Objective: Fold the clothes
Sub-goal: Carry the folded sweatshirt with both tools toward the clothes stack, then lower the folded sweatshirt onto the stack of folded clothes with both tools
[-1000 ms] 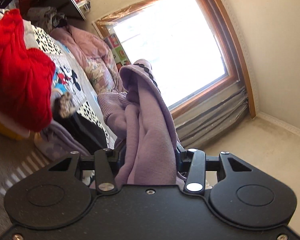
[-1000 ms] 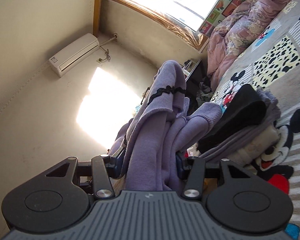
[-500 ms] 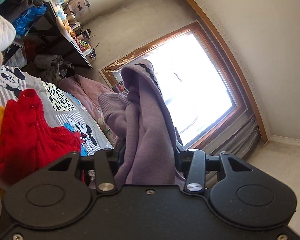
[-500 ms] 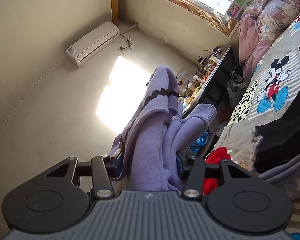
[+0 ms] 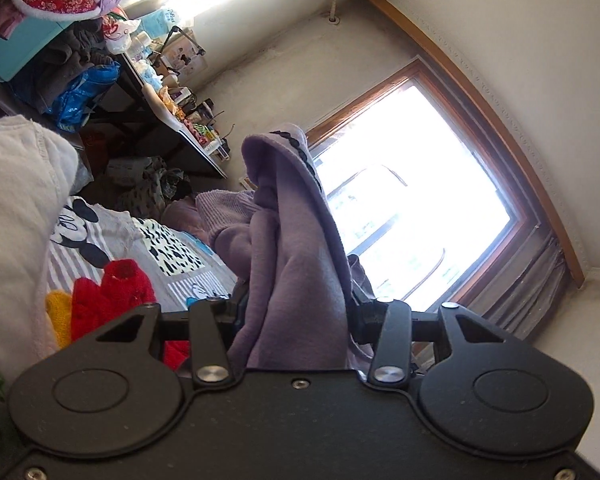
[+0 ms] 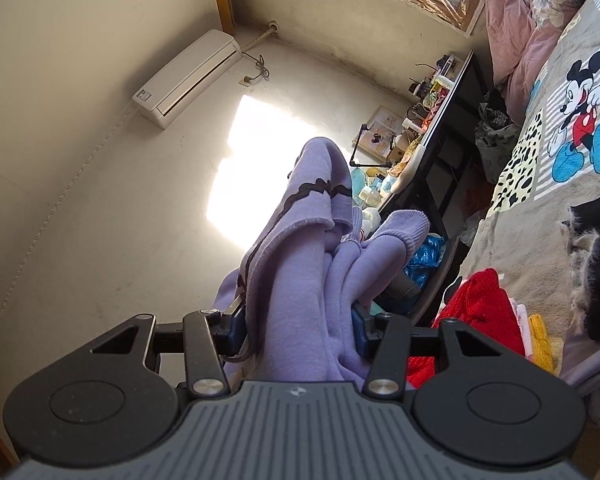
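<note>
A bunched lilac garment (image 5: 295, 248) is clamped by the left gripper (image 5: 295, 316) and right gripper (image 6: 300, 320), held aloft beside the bed (image 6: 540, 216), presumably to be spread there for folding.

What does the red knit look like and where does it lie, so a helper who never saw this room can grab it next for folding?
Start at the bed with the cartoon-mouse cover. On its near end, beside the right gripper that is shut on the lilac garment, lies the red knit, crumpled. It is the one bright red piece, with a small yellow knit beside it and a black furry garment further along.
</note>
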